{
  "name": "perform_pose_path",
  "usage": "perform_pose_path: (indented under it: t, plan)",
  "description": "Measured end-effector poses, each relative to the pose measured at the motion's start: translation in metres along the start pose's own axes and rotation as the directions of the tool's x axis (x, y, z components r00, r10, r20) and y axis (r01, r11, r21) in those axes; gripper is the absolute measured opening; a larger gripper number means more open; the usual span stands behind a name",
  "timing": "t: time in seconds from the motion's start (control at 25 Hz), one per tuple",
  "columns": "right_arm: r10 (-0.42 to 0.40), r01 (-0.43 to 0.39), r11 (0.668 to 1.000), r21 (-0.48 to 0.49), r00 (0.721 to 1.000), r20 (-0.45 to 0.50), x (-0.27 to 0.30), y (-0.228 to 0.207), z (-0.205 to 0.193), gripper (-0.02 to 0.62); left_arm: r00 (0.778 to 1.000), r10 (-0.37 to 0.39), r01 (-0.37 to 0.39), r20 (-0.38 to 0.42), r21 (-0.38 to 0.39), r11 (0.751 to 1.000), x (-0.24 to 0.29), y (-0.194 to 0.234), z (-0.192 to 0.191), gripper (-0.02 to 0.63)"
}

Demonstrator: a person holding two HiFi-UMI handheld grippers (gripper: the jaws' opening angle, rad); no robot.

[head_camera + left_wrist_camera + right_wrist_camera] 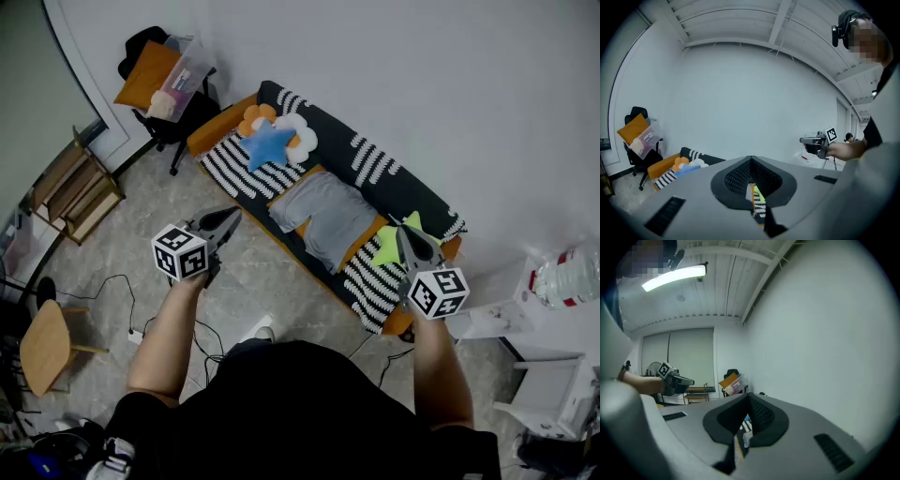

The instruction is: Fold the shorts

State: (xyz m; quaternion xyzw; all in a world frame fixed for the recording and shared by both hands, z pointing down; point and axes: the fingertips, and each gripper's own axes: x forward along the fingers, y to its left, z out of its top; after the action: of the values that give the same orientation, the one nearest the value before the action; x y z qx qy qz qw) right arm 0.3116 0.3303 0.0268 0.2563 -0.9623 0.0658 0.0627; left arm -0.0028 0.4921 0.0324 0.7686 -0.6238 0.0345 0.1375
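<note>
On the sofa (pixel 412 192), mid-picture in the head view, the grey shorts (pixel 323 216) lie spread flat, their long axis running from about ten o'clock to four o'clock along the seat. They sit at three o'clock from the left tool (pixel 232 216) and nine o'clock from the right tool (pixel 405 234). Both tools are closed and empty, and neither is plainly nearer.
</note>
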Motion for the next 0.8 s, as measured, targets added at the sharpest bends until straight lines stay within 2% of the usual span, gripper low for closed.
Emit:
perform_pose_path:
  t: [0.4,0.8]
  plan:
    - [0.001,-0.001,1.0,0.022,0.999,0.036,0.007,-0.008,0.011,0.005,1.0,-0.006,0.006,-0.01,0.004,1.0,0.013,-0.002,0.002,0.015]
    - [-0.059,0.06,0.997,0.04,0.998,-0.017,0.041,-0.025,-0.003,0.005,0.999,-0.025,0.026,-0.027,0.013,1.0,0.051,0.026,0.0,0.015]
